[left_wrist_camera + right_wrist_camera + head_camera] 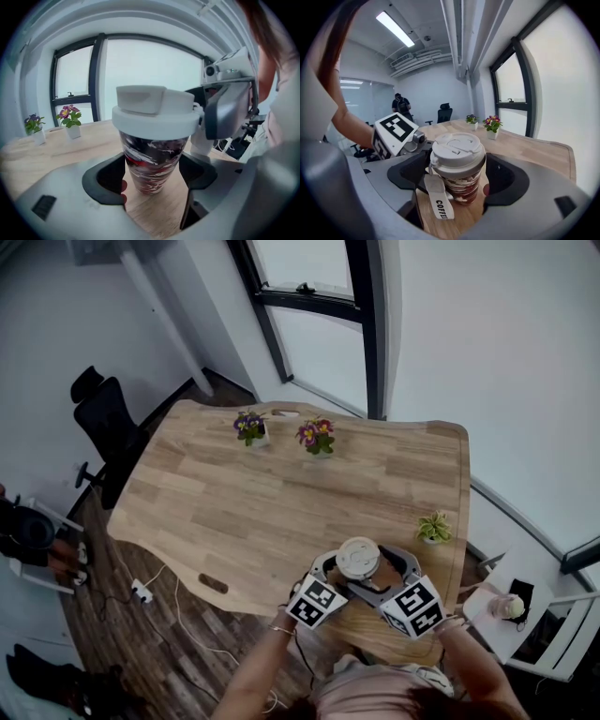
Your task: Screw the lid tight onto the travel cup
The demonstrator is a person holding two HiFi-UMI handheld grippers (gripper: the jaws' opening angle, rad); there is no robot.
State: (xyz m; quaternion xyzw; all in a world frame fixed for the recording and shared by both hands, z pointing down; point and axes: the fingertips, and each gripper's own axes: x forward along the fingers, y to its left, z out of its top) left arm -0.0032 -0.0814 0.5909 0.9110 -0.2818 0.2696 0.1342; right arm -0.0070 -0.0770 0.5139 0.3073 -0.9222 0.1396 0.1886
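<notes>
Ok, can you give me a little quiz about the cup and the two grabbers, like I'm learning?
1. True or false: the lid sits on top of the travel cup.
2. What word is printed on the strap hanging from the lid? A) TEA B) COFFEE C) MILK
3. Fill the gap: the left gripper and the right gripper both have the ___ between their jaws.
Key: 1 true; 2 B; 3 travel cup.

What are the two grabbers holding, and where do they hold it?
The left gripper clamps the cup by its patterned body, under the lid. The right gripper seems to pinch the lid's rim.
</notes>
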